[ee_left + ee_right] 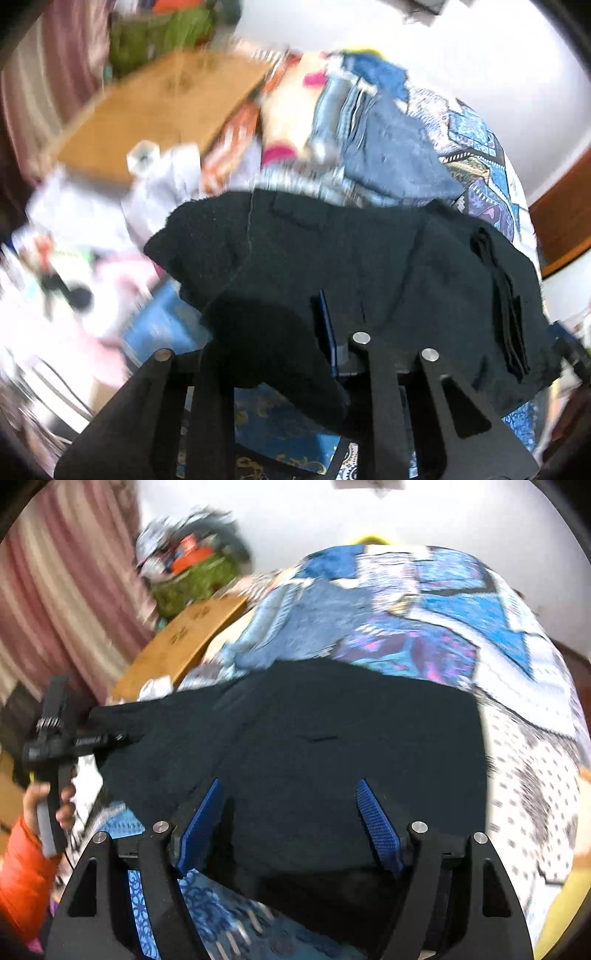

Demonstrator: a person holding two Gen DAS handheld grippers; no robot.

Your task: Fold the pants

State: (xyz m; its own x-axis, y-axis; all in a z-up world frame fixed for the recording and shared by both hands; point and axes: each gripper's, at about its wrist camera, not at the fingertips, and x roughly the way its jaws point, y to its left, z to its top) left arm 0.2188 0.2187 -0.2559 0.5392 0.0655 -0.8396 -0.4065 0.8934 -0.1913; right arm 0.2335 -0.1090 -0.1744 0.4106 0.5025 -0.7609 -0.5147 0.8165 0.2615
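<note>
between my left gripper's [328, 354] nearly shut jaws, soft, limp black fabric pants [351, 258] bunch; my right gripper [288, 823] gapes wide; hems grip best.

The pants [295, 746] lie spread on the bed [524, 738], near the viewer. Just beyond them, toward the far left, lies a heap of other clothes [369, 140]. A board [192, 635] lies left of that heap, at the bed's left edge, with a bag [192, 579] behind it against the wall. Curtains [62, 602] hang at the far left. The left tongs [328, 332] sit at the pants' left end, cloth draped over them; the right tongs [291, 823] sit at the near edge.
</note>
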